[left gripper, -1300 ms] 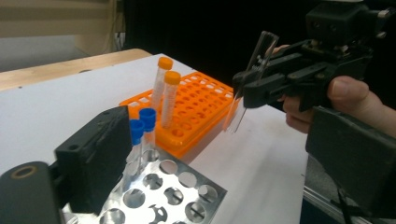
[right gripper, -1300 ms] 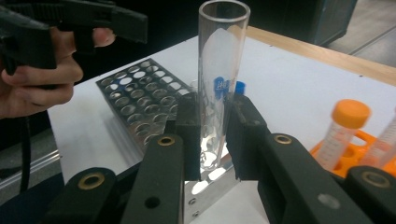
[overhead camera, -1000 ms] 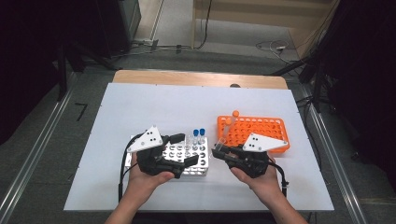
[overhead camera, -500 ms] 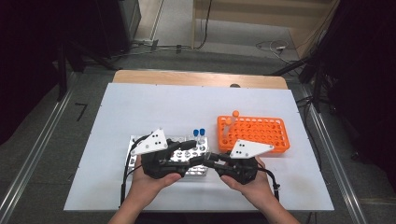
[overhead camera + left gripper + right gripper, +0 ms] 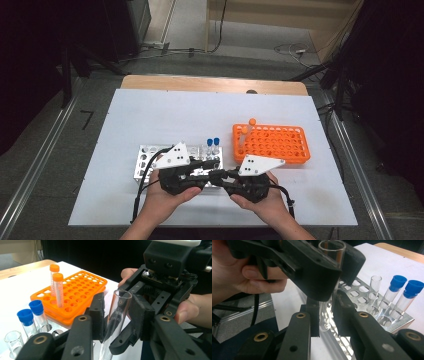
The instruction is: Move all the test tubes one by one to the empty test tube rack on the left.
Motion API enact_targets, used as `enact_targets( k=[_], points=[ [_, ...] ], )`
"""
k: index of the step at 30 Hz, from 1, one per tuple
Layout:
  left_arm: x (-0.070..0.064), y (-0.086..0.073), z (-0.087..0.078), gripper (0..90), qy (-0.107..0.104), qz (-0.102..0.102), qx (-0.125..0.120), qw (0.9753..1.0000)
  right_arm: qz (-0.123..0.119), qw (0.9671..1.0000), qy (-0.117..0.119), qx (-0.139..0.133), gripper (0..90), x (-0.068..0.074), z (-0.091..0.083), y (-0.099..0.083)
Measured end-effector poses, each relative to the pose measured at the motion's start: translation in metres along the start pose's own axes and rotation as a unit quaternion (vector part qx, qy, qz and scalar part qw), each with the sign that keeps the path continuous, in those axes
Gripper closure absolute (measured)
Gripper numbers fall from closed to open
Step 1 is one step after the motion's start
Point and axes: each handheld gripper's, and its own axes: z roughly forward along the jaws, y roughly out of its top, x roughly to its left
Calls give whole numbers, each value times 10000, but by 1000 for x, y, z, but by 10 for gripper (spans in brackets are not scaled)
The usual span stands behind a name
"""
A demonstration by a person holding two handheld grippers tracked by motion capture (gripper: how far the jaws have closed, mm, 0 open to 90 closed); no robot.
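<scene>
A clear, uncapped glass tube (image 5: 117, 312) stands tilted between the jaws of my left gripper (image 5: 119, 298), which is shut on its upper part. My right gripper (image 5: 327, 300) faces it from the opposite side, jaws closed against the tube's (image 5: 326, 315) rounded lower end. In the high view the left gripper (image 5: 212, 172) and right gripper (image 5: 223, 176) meet tip to tip at the table's front centre, just in front of the metal rack (image 5: 145, 155).
Two blue-capped tubes (image 5: 213, 145) and an empty glass tube (image 5: 375, 282) stand in the metal rack (image 5: 362, 290). An orange rack (image 5: 280, 145) with two orange-capped tubes (image 5: 57, 285) sits at the right. A white mat (image 5: 150, 115) covers the table.
My right gripper swung left from the orange rack to meet the left gripper. The left gripper came a little forward and right, off the metal rack, with the glass tube.
</scene>
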Motion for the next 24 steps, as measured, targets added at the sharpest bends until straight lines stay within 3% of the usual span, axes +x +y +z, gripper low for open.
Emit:
enact_targets(
  k=[13,19,24],
  points=[
    [-1,1,-1,762,218,209,13,9995,77,9999,66,33,722,-3,0,-1],
    [6,5,-6,763,425,164,-141,9989,62,9998,201,70,493,-5,0,-4],
    [19,8,-10,763,592,46,-179,9981,77,9999,123,32,275,-10,-6,-6]
  ],
)
